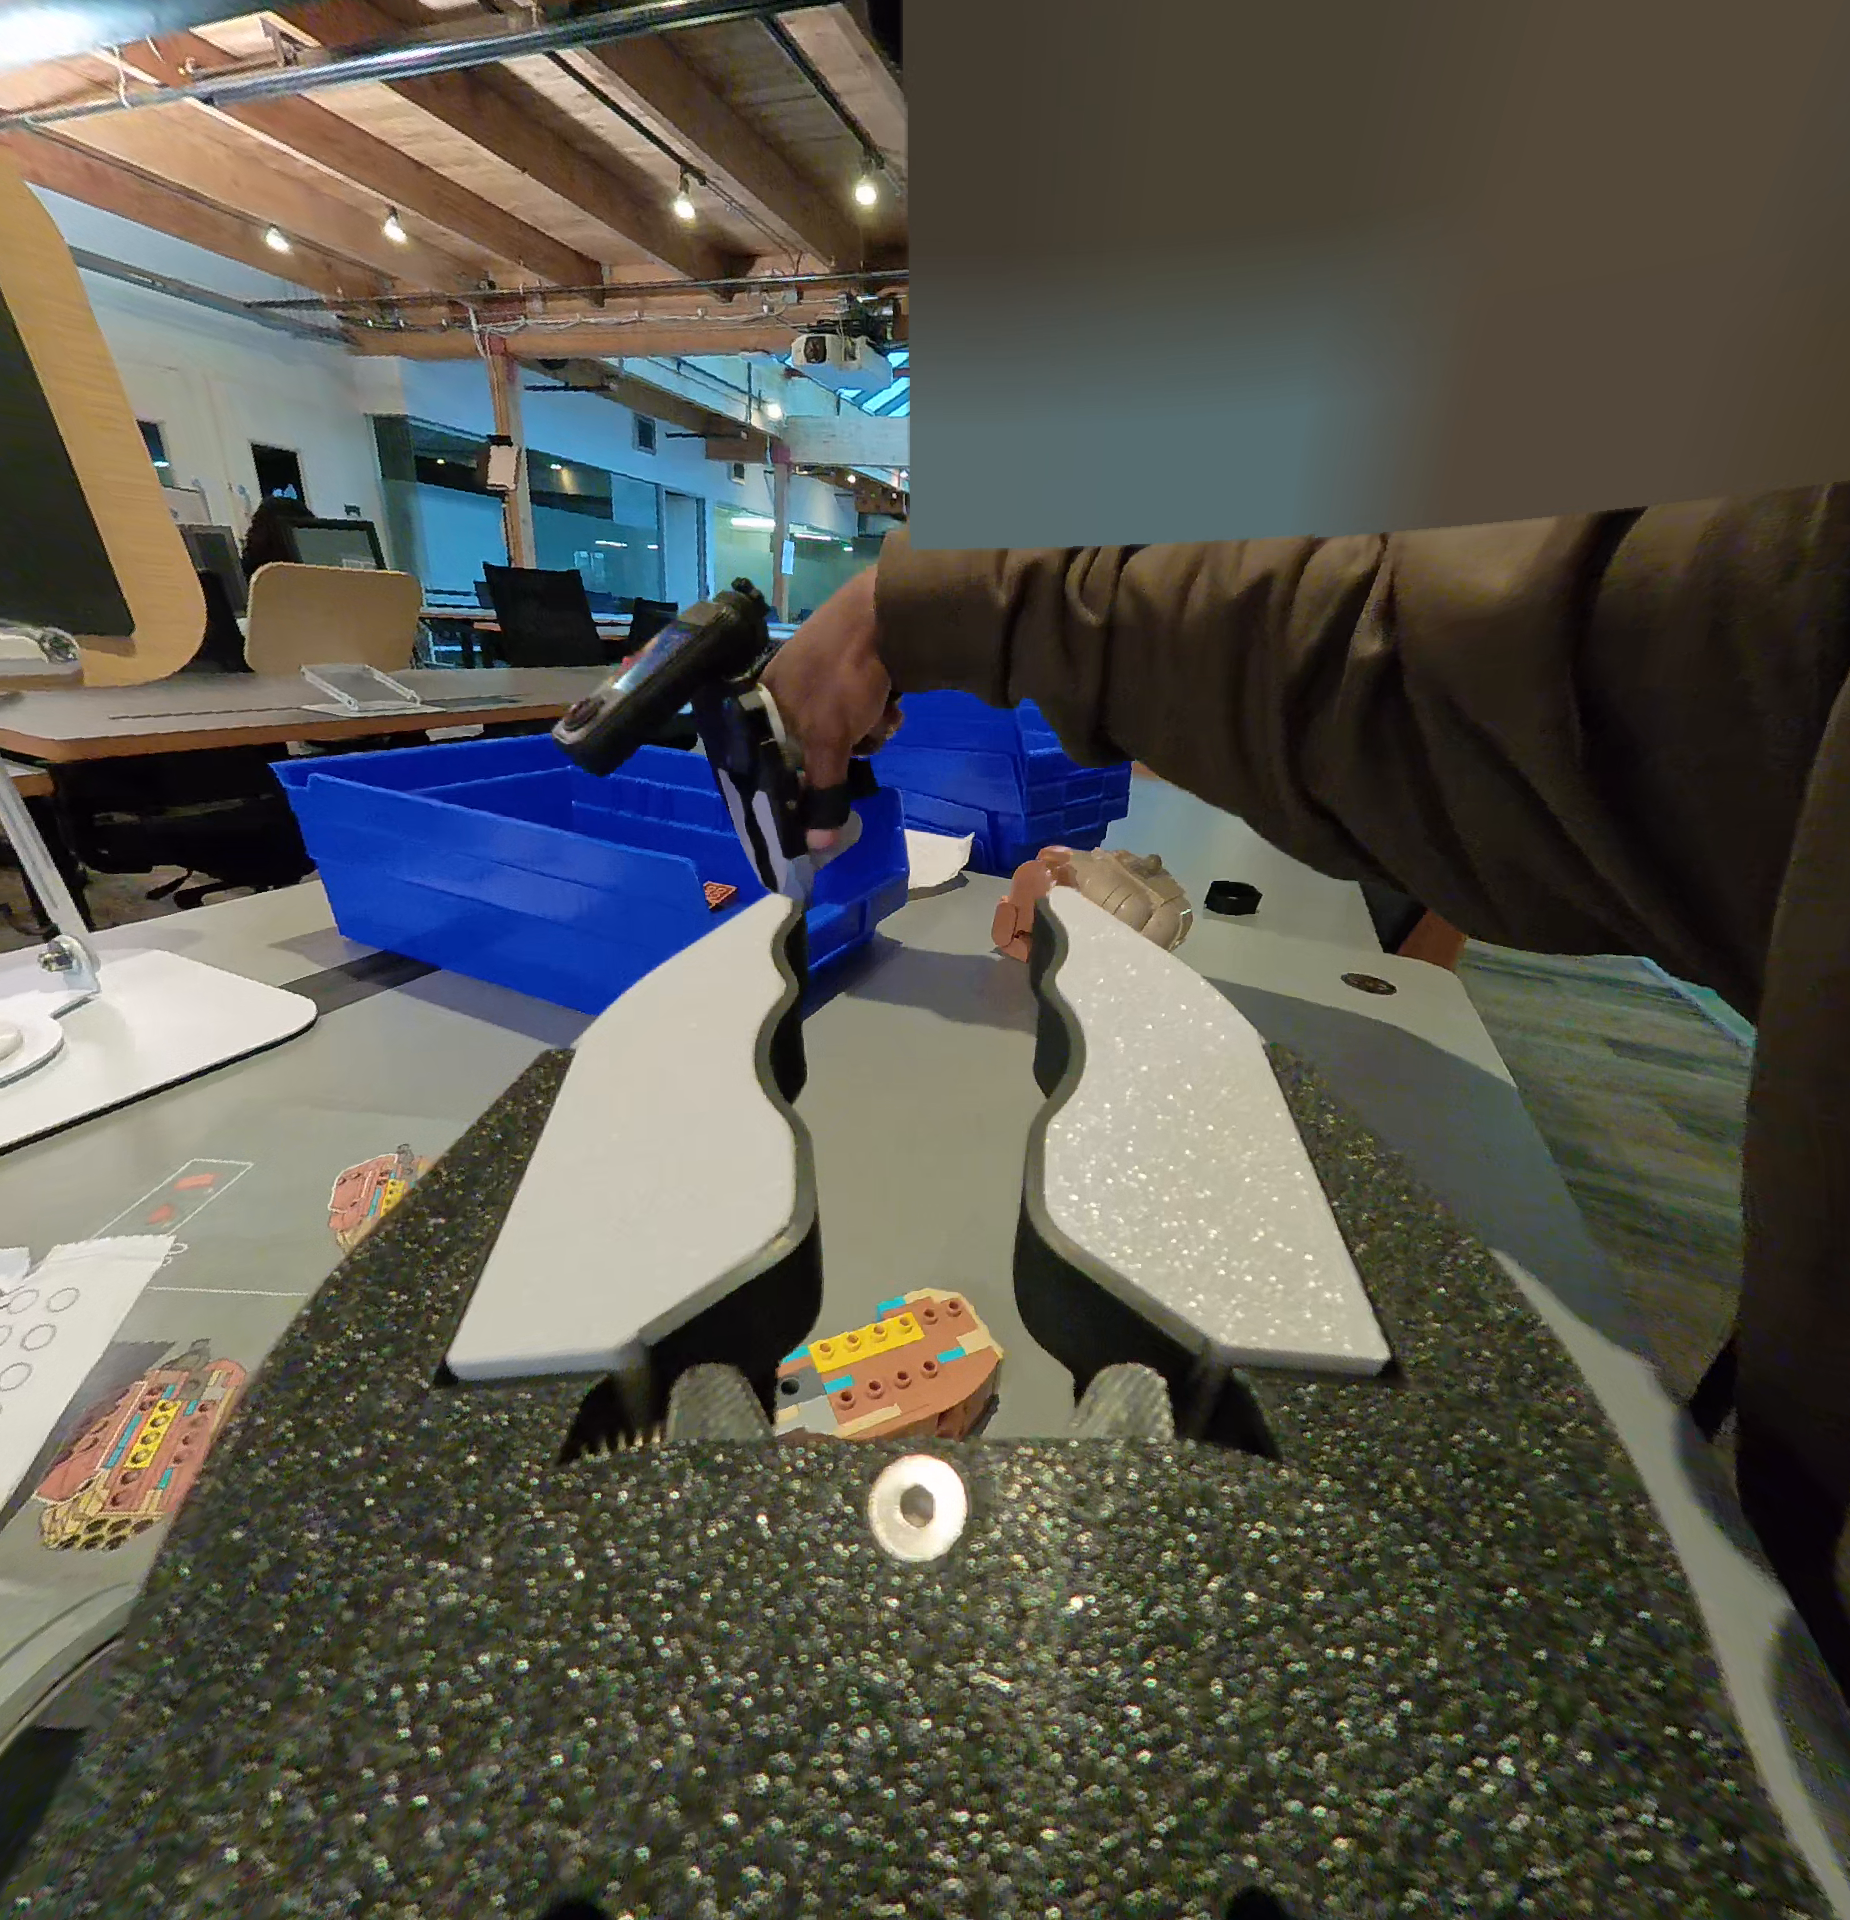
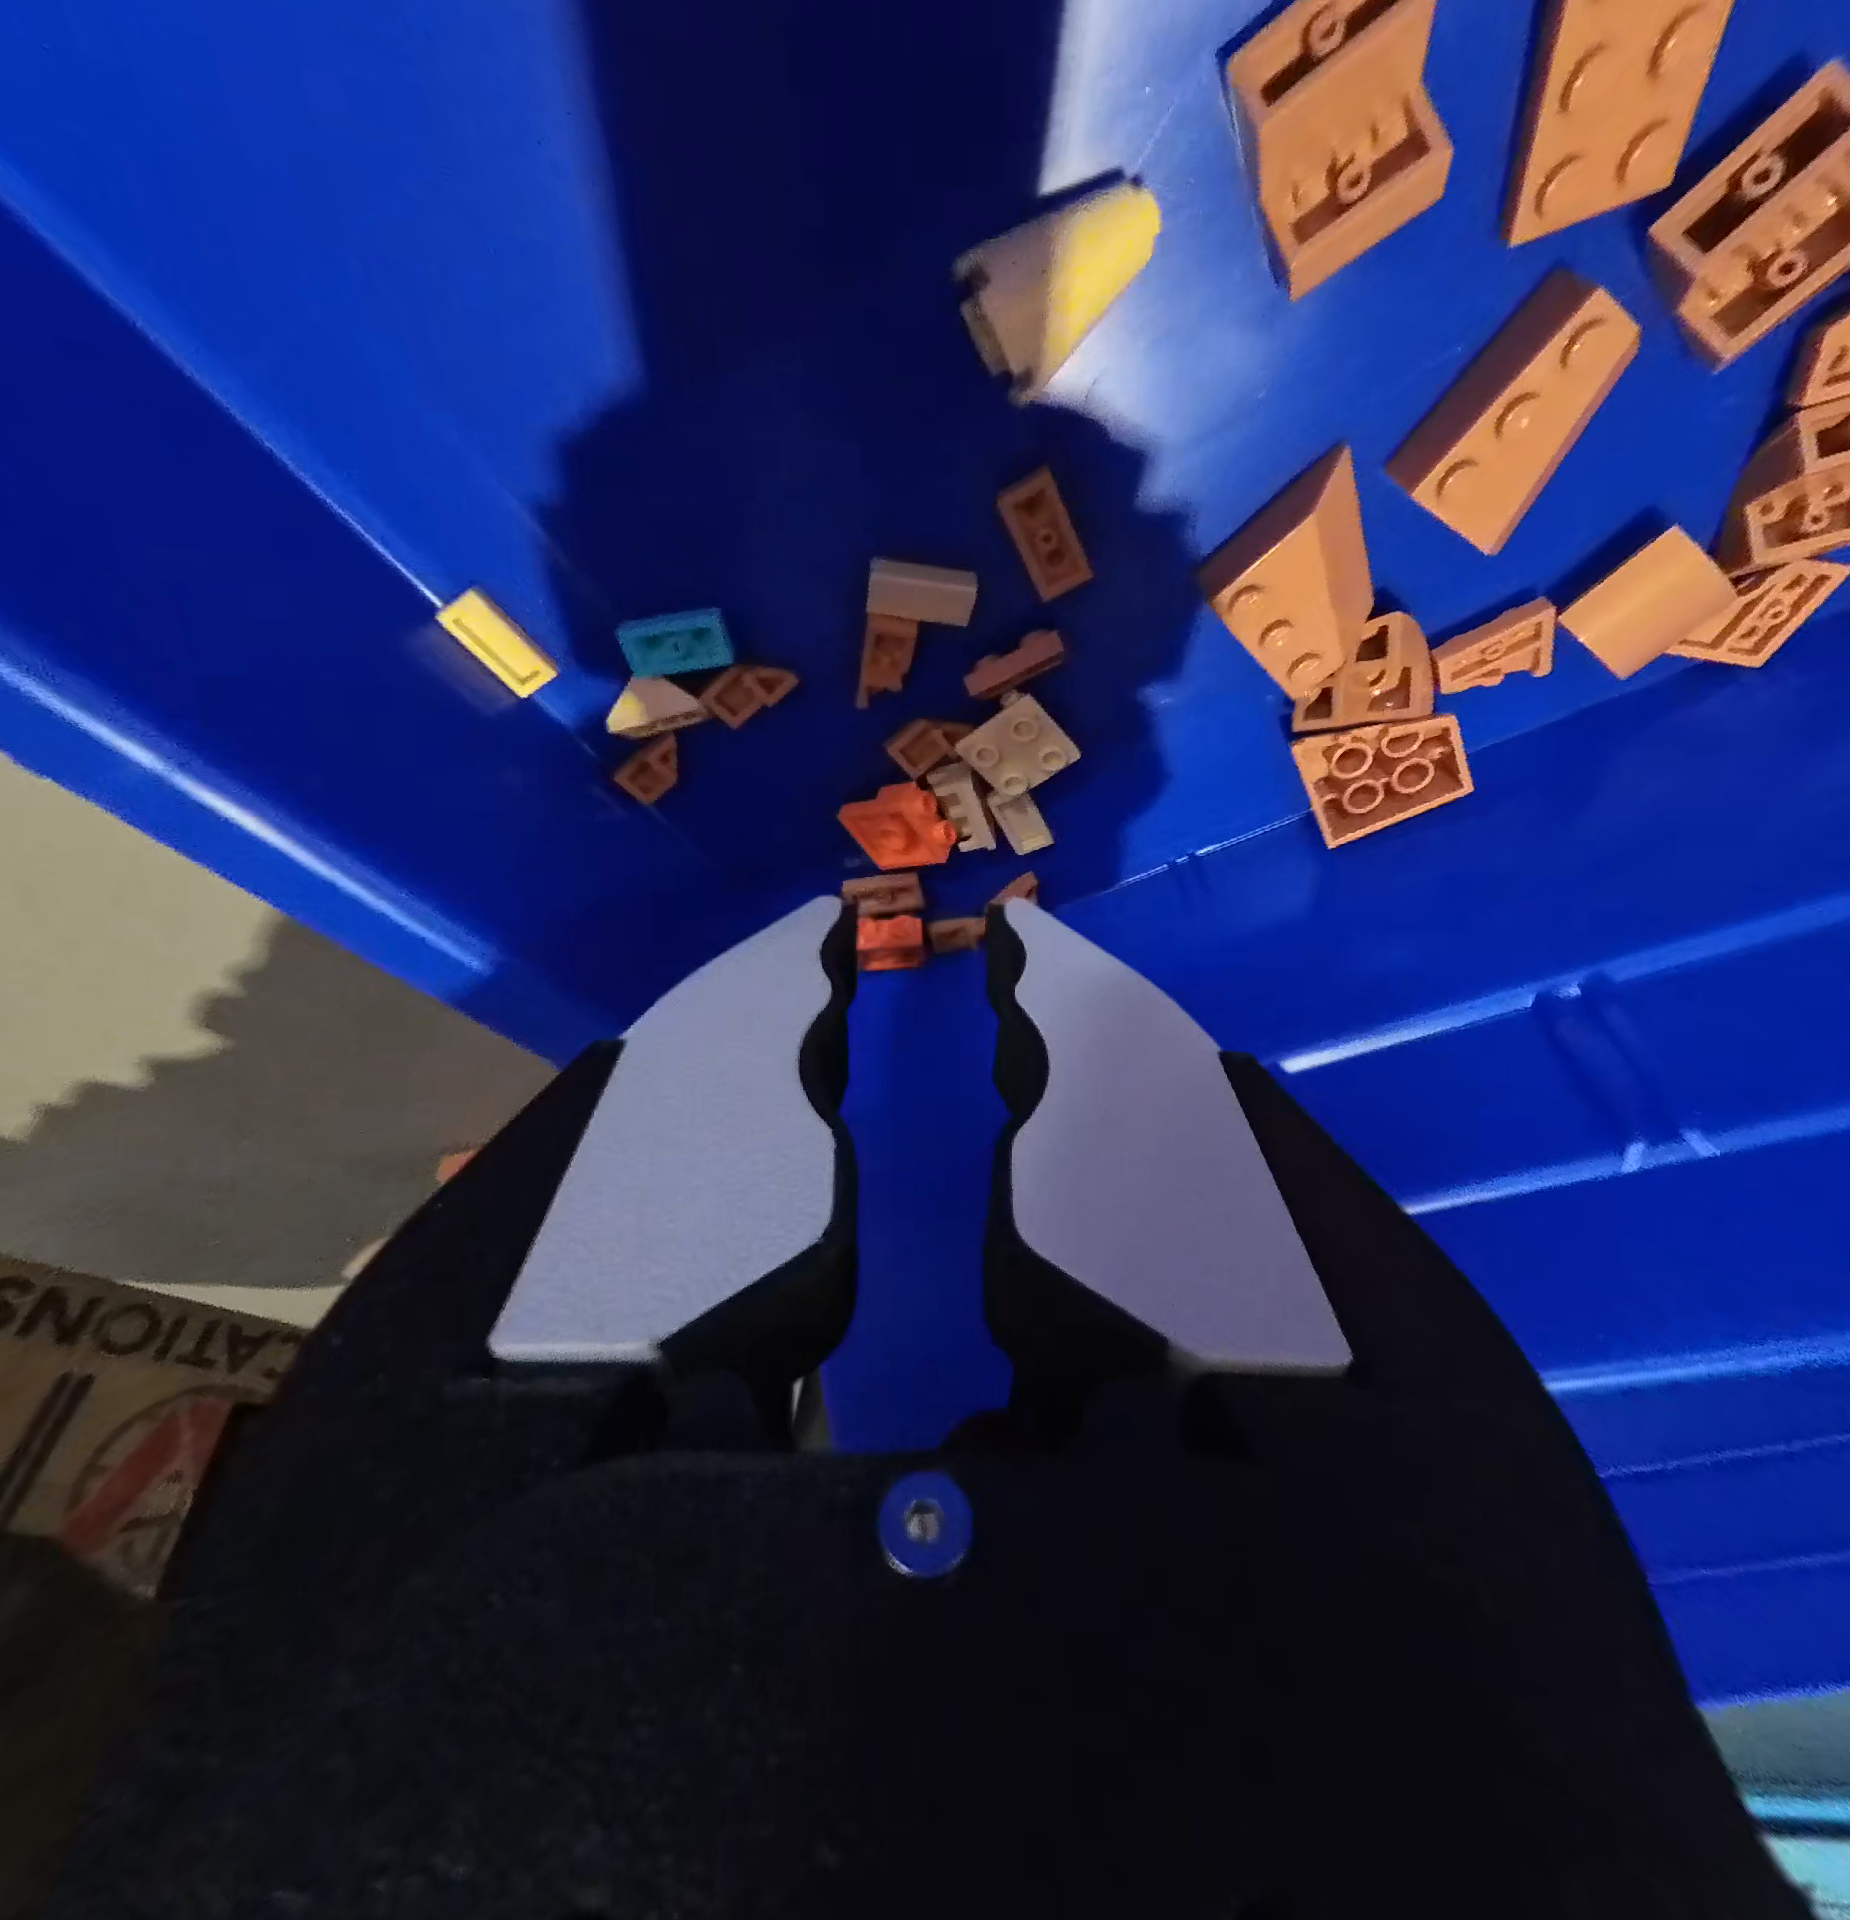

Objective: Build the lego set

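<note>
The right hand-held gripper [image 2: 921,920], fingers spread, dips into the blue bin [image 2: 277,364] over a red brick [image 2: 888,940], while the left hand-held gripper [image 1: 916,920] hangs spread above the half-built model [image 1: 890,1366] on the counter [image 1: 1316,1039].

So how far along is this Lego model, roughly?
Partly built. A small brown-and-yellow assembly sits on the table, under the open, empty left gripper. In hand: the right gripper is down in the blue bin, open around an orange piece, not yet gripped. Many loose bricks remain.
</note>
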`<act>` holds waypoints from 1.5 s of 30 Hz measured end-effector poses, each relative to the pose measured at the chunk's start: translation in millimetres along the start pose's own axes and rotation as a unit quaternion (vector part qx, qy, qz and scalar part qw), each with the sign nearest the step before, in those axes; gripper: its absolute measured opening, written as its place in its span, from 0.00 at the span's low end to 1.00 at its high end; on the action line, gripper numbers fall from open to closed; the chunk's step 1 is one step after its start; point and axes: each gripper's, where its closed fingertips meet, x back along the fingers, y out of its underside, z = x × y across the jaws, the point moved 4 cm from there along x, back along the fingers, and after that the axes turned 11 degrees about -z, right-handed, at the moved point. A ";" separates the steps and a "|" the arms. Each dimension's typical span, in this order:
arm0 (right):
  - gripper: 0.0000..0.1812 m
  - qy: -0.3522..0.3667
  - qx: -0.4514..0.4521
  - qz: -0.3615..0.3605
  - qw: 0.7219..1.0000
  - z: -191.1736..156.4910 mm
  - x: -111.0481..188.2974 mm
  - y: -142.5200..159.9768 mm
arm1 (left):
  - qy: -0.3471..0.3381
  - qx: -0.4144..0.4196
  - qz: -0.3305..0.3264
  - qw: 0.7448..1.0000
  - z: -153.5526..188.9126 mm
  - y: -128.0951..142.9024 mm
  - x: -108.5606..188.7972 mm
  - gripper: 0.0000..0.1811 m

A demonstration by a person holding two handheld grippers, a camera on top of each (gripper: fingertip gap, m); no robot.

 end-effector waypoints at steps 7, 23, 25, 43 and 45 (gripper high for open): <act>0.19 -0.003 -0.012 -0.025 1.000 2.7 -11.3 -3.2 | 0.002 0.013 -0.012 1.000 -3.9 7.9 -4.0 0.23; 0.00 0.024 0.001 -0.034 0.999 5.0 -17.7 -11.0 | 0.005 0.012 -0.011 1.000 -2.3 6.9 -3.4 0.23; 0.04 0.016 0.004 -0.033 0.999 3.4 -15.0 -7.8 | 0.005 0.012 -0.011 1.000 -2.4 6.8 -3.2 0.23; 0.12 0.045 0.096 0.017 0.994 -9.9 -11.6 -18.1 | 0.007 0.013 -0.013 1.000 -2.3 7.4 -3.4 0.23; 0.12 0.049 0.100 0.021 0.994 -9.5 -10.9 -20.3 | 0.007 0.013 -0.013 1.000 -2.5 7.5 -3.5 0.22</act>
